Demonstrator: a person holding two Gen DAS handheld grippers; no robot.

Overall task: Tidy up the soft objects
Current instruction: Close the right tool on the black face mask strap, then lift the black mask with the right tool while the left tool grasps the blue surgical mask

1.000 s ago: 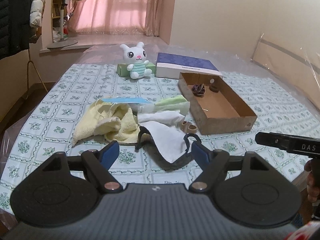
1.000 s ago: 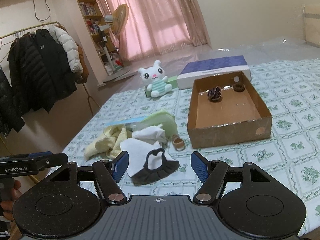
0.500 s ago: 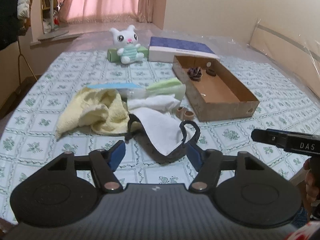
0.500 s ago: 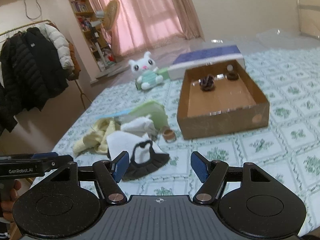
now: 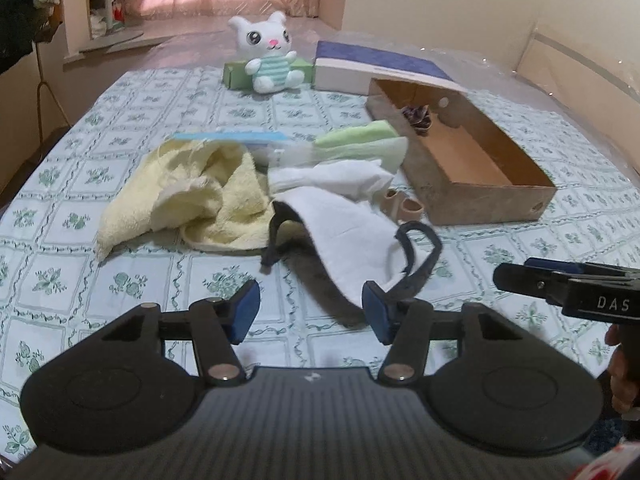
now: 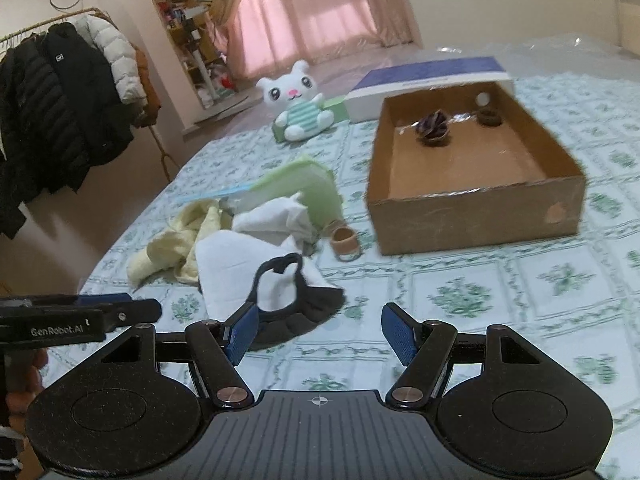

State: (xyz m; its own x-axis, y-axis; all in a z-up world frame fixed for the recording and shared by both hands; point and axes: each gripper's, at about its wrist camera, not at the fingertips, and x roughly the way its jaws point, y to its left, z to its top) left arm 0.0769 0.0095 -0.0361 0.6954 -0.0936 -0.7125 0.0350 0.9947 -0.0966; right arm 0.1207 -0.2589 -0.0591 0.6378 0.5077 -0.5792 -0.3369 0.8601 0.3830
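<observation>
We're early in the task: the cardboard box (image 6: 476, 216) on the bed (image 5: 80, 152) holds only two small scrunchie-like bits. The pile just left of it is unsorted: yellow towel (image 5: 188, 204), green cloth (image 5: 360, 144), white cloth (image 5: 344, 224), dark-trimmed mask (image 6: 288, 304), tan hair ties (image 5: 402, 206). Left gripper (image 5: 310, 312) and right gripper (image 6: 320, 330) are both wide open, holding nothing, near the mask.

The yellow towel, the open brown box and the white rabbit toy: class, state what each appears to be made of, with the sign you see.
Yellow towel: looks like cotton terry, with a fuzzy looped pile and frayed edge.
Brown box: cardboard, matte brown with thin raw-edged walls.
Rabbit toy: plush fabric, soft and rounded, probably stuffed.
</observation>
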